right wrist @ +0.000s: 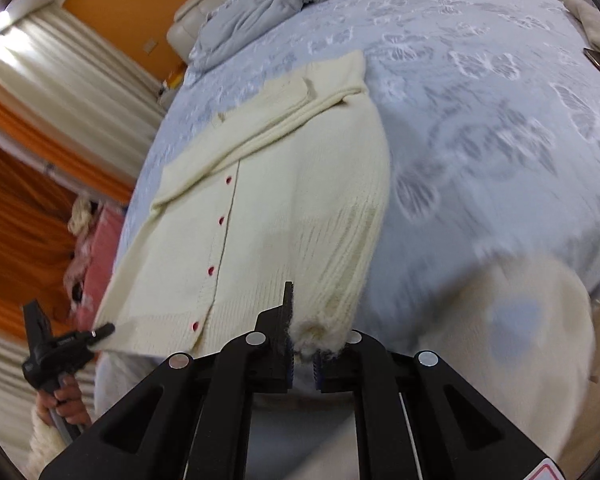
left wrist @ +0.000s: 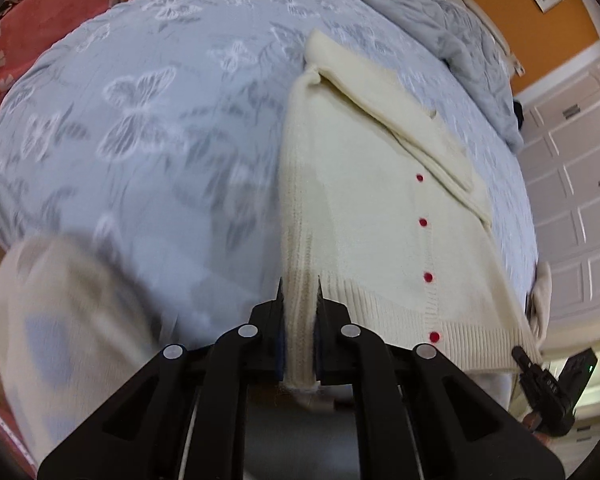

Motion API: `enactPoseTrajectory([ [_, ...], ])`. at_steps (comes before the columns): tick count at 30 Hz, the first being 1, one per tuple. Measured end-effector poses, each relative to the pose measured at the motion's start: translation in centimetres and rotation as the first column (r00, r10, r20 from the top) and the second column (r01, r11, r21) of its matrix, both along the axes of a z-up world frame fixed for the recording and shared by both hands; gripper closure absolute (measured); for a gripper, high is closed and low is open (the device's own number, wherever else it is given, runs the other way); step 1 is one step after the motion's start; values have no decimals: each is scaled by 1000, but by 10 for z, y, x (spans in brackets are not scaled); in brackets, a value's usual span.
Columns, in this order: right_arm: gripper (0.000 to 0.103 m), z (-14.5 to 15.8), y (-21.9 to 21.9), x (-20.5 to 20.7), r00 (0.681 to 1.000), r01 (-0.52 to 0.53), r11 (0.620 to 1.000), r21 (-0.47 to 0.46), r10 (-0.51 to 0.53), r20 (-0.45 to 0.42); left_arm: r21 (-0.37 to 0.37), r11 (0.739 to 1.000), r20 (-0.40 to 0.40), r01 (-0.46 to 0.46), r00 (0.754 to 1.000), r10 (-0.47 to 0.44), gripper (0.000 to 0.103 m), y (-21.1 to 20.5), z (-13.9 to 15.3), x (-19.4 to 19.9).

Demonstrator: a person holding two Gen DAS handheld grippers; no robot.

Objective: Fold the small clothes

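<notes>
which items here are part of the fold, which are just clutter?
In the job:
cream cardigan, red buttons, one sleeve folded across
left tool, shut on its hem corner
right tool, shut on the other hem corner

Just lying about:
grey duvet
butterfly bedspread
pink box

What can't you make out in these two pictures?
- Left wrist view: the left hand-held gripper covers the cardigan hem corner it pinches.
- Right wrist view: the right hand-held gripper hides the held hem corner.
- Both views: a blurred cream shape near the bedspread is unidentifiable.
</notes>
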State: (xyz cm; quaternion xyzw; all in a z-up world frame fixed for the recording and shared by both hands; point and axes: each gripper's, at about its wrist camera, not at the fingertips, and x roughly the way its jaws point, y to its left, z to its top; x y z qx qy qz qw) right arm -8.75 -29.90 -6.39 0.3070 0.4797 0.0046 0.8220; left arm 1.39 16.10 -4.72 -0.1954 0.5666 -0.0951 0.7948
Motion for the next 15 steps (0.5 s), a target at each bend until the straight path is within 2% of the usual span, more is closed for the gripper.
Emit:
enactPoseTrajectory([
  [7,96,30,18,-84,983,-163,987,4,163,-83,85,985,-68,148,987,-143,95,5,25,-87],
  [9,96,46,20,-96,980,-183,982,38,185,-68,67,985,-88,159,984,-153,95,10,45,-103],
  [12,96,82,8,-81,984,-175,982,71,173,35,37,988,-38,150,988,-149,95,11,80,-98],
  [14,96,98,-15,-50,983,-137,985,106,121,140,33,986,38,161,986,-163,94,2,102,-70],
  [15,96,100,-28,-29,981,-110,984,140,84,177,63,984,95,166,981,-172,94,-6,111,-44],
])
